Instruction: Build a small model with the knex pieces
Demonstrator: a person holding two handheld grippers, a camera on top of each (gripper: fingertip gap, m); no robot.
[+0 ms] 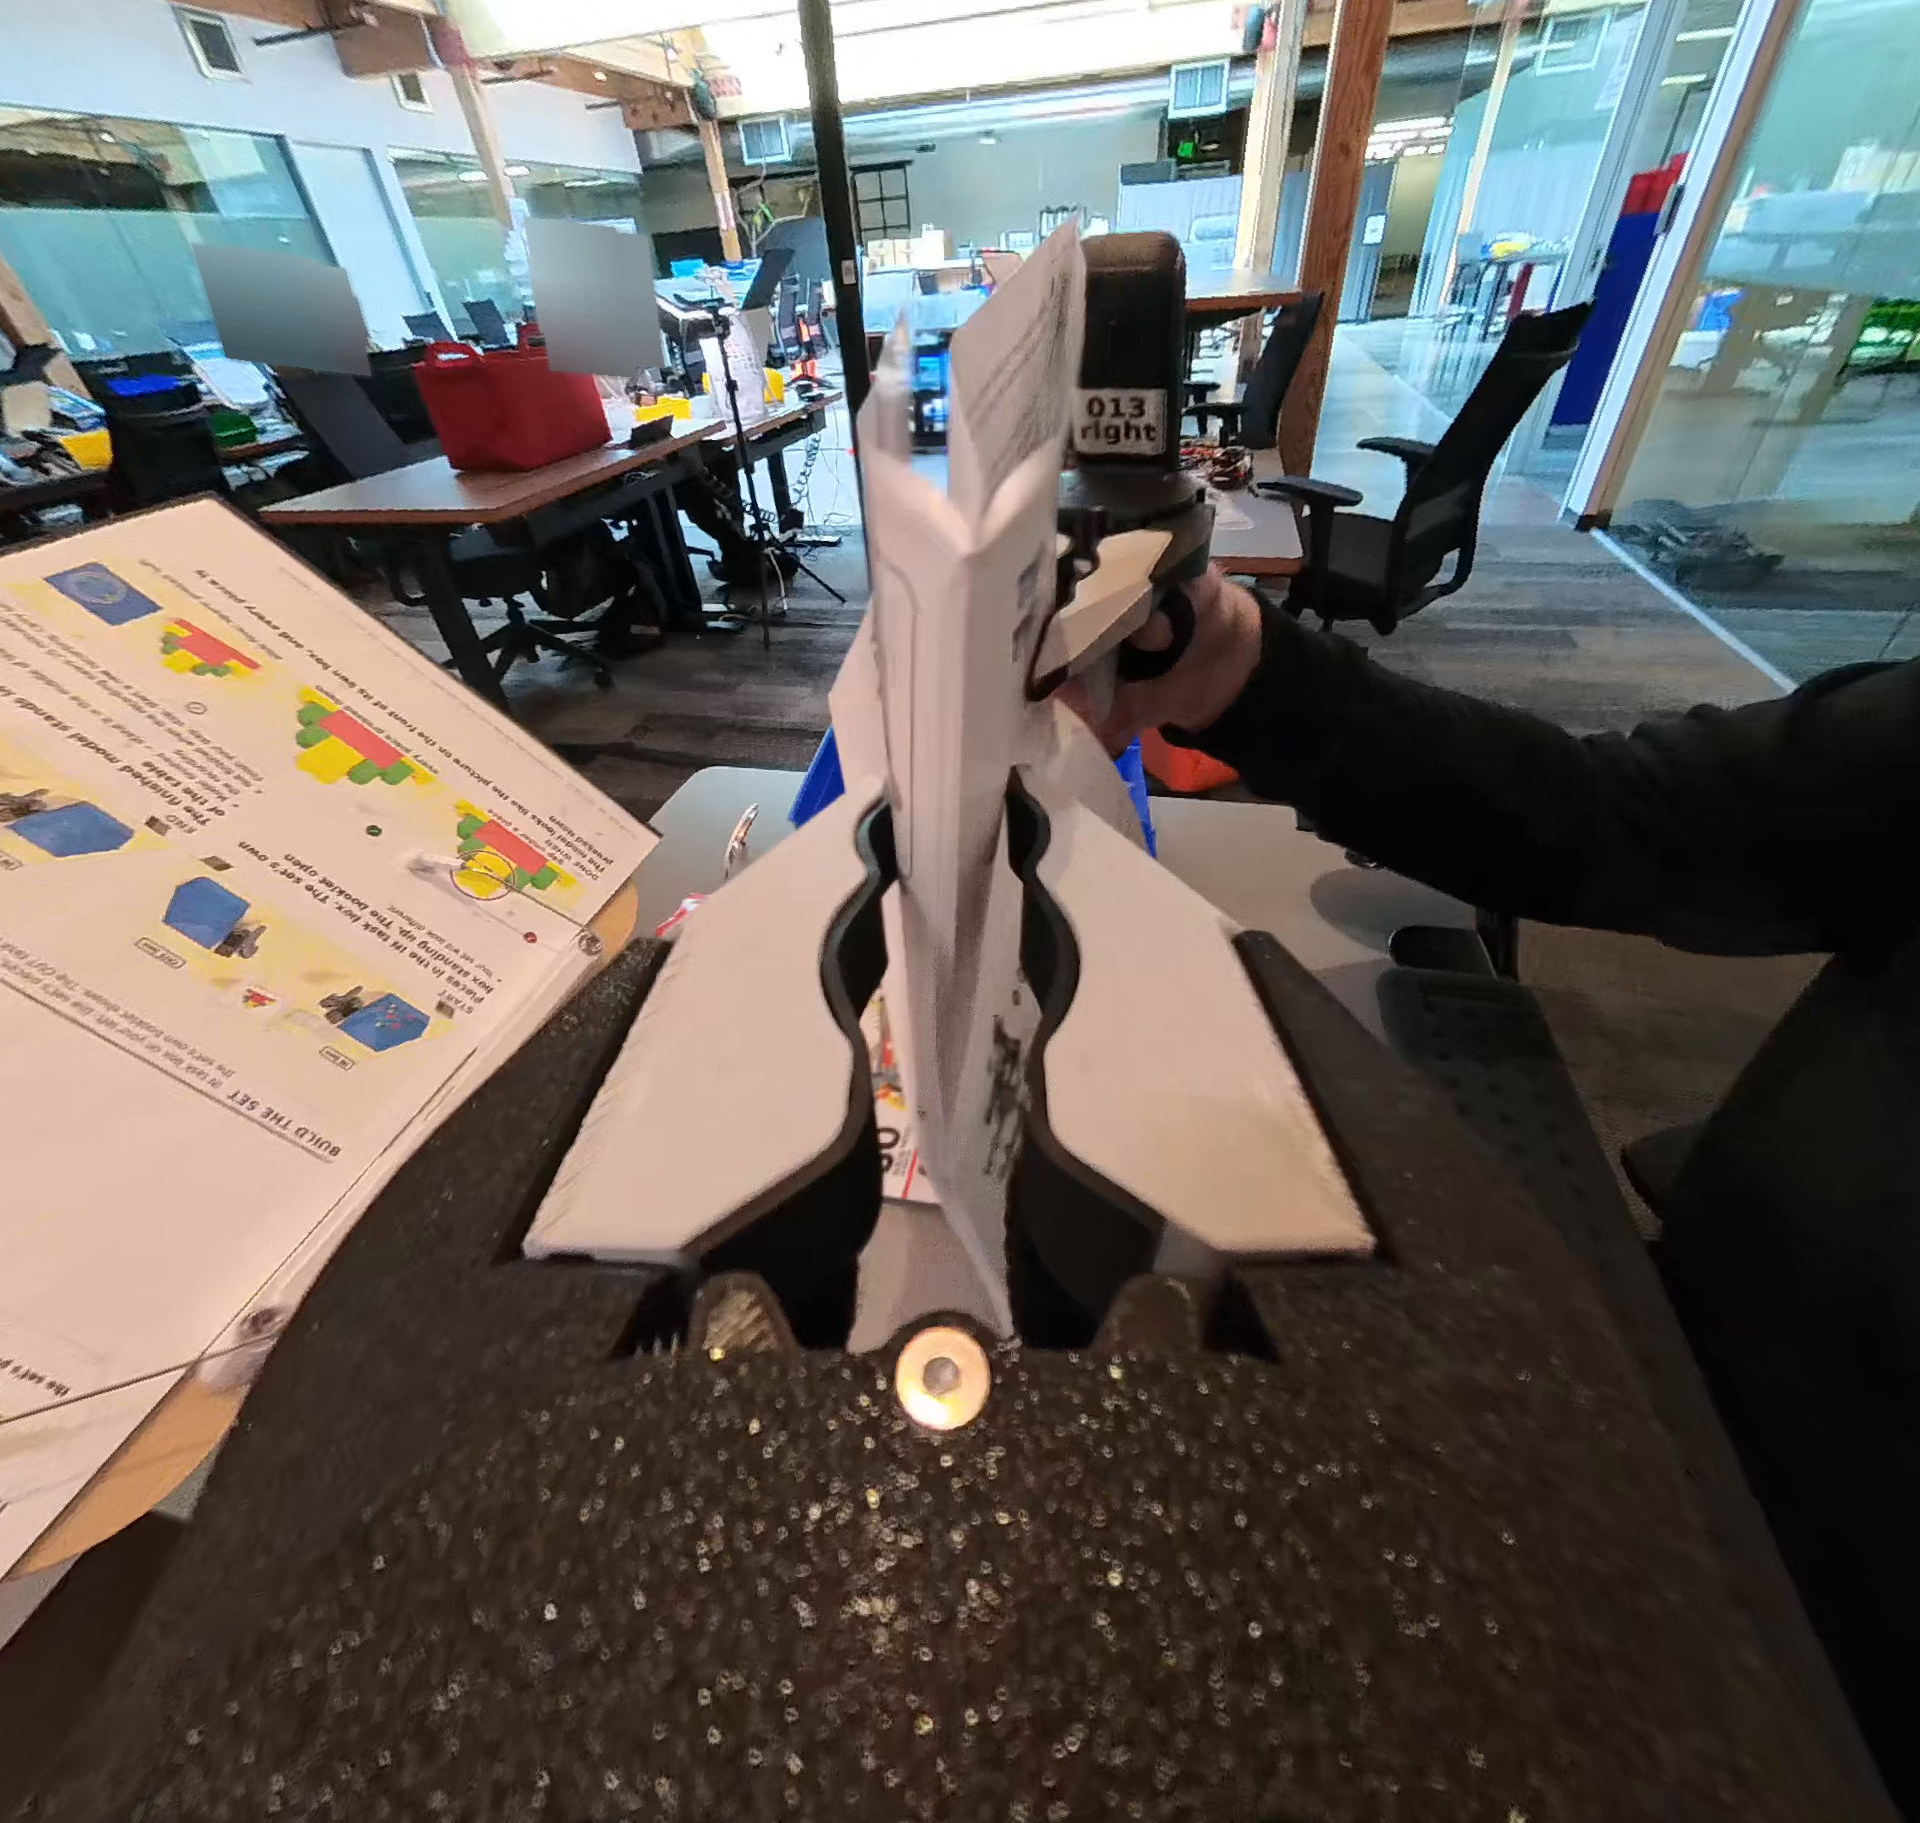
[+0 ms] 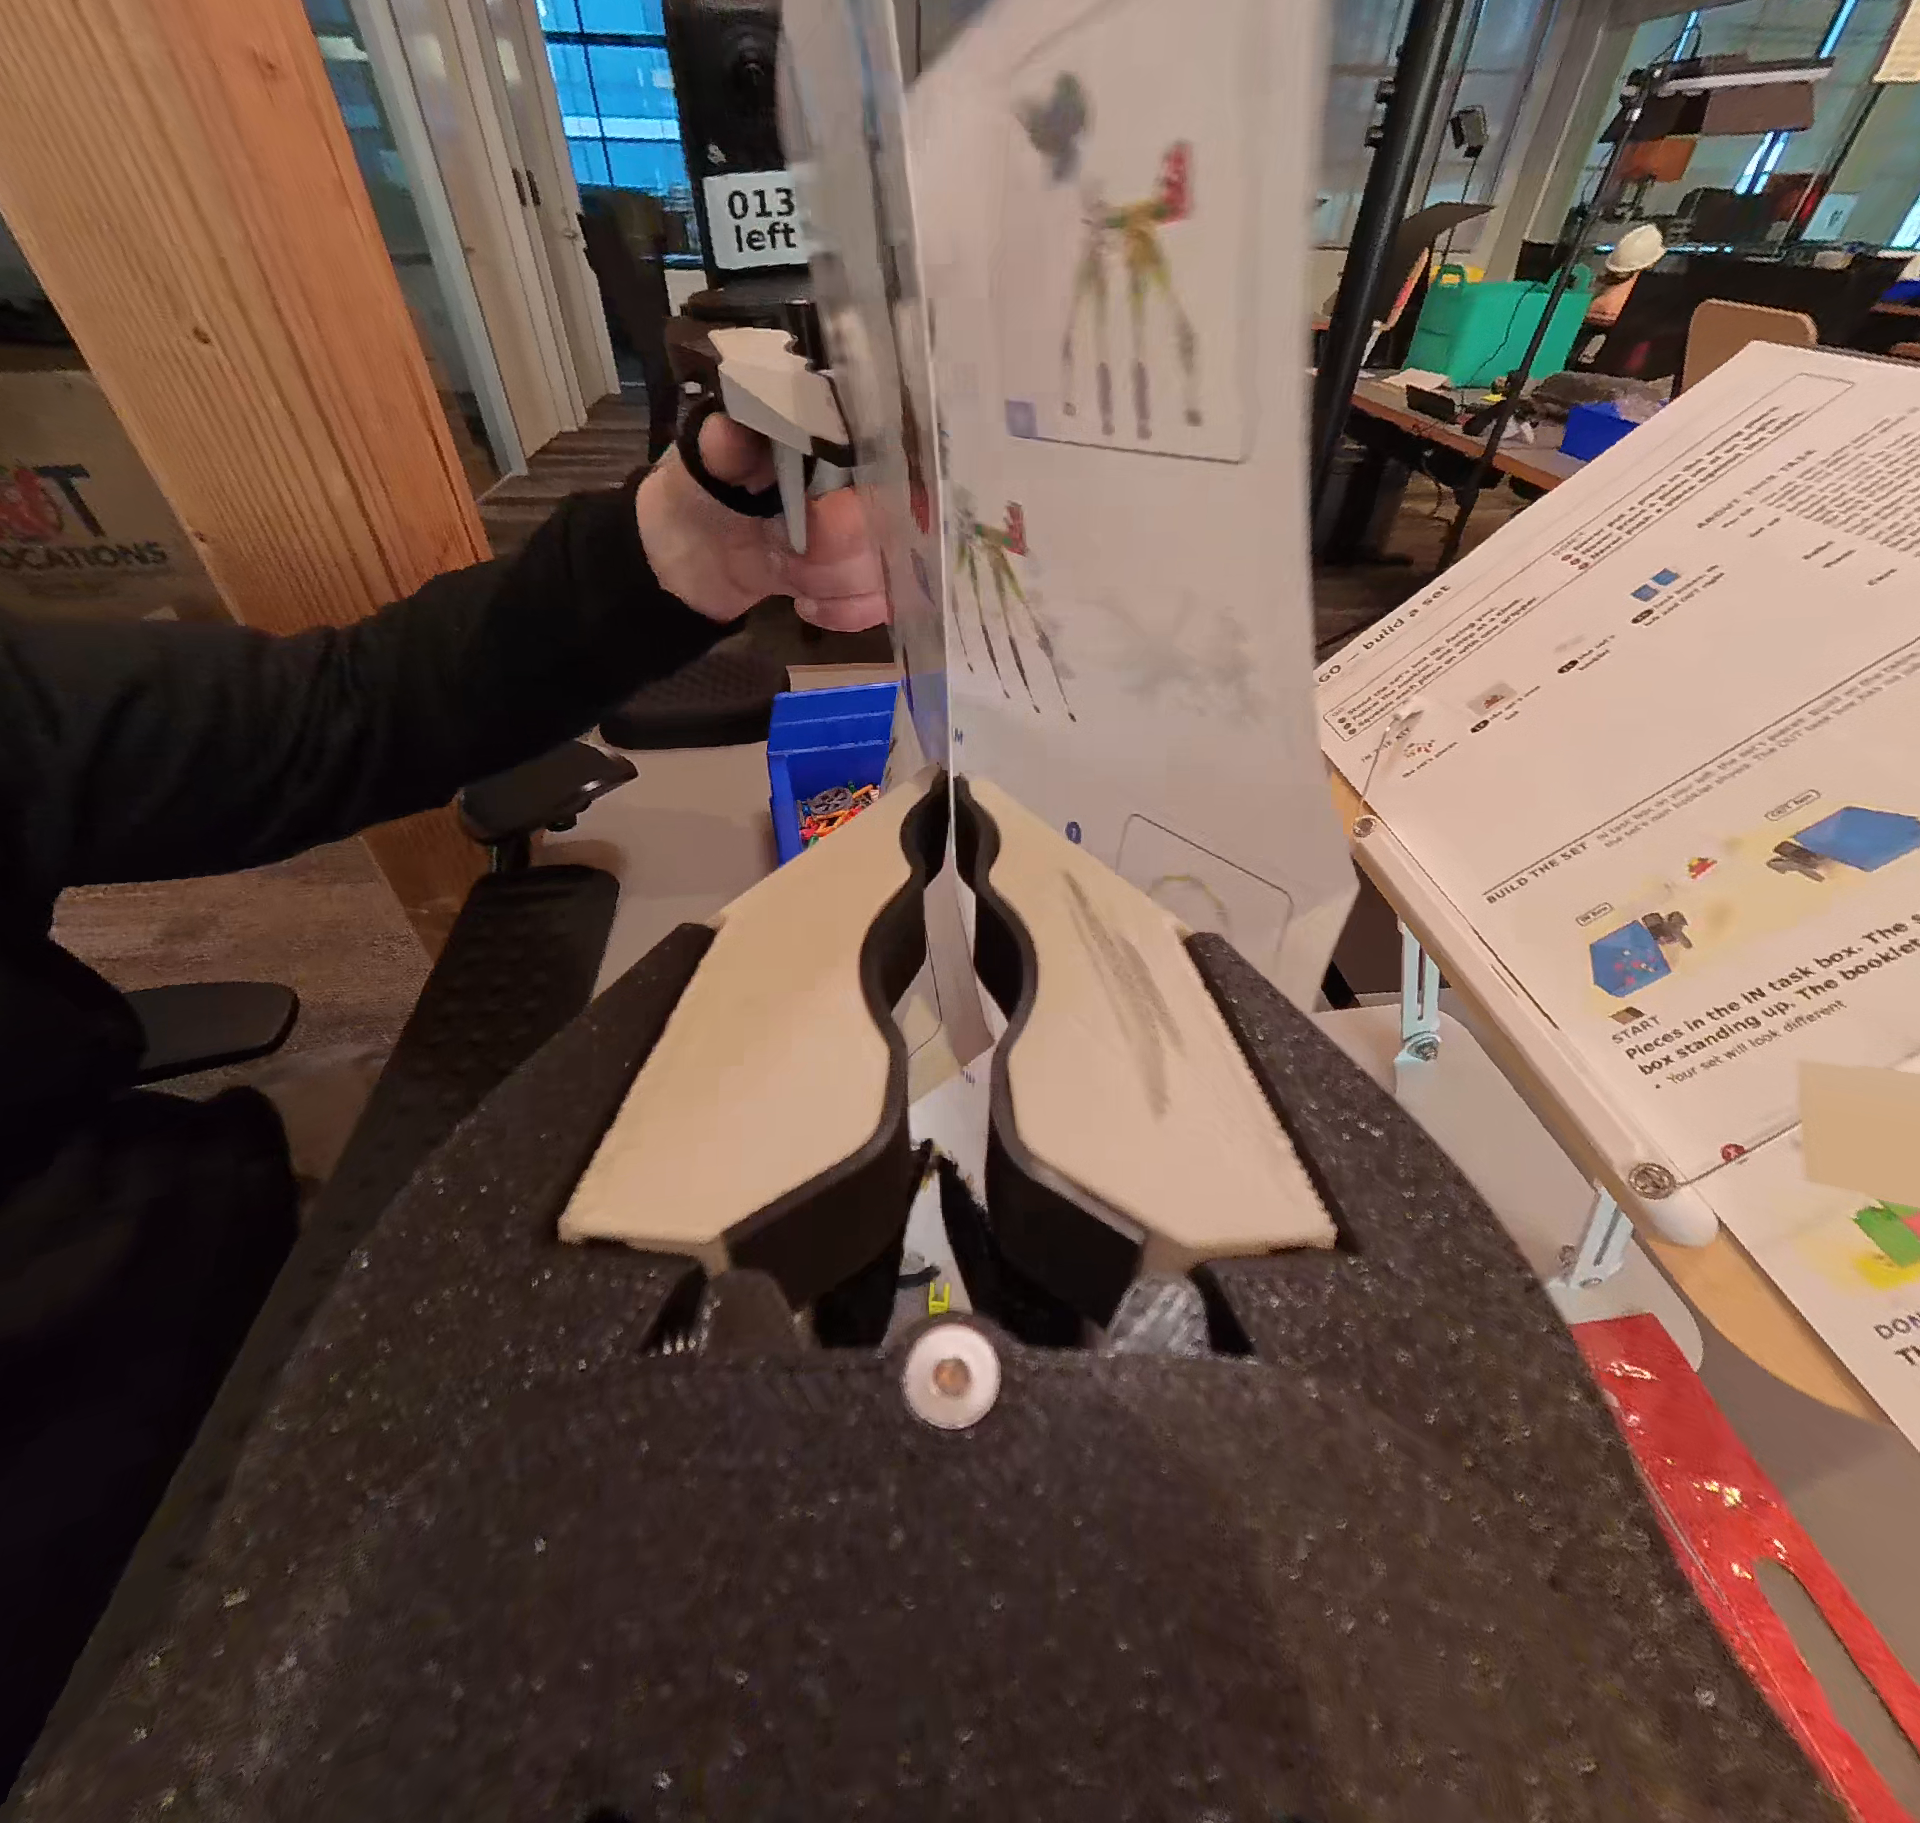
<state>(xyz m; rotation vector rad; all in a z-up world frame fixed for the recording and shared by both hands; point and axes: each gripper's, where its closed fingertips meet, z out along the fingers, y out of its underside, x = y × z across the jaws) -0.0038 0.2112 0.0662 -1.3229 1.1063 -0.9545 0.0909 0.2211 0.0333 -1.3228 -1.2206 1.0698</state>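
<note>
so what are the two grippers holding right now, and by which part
Both hold one printed paper booklet, upright between them. The left gripper is shut on one page edge, the right gripper on the thin edge of another sheet.

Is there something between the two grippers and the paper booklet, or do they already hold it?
Nothing visible stands between. The left gripper and the right gripper are each shut directly on the booklet, which stands upright above the blue bin.

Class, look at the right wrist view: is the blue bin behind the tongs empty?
No. The blue bin holds a heap of small colourful pieces.
</note>
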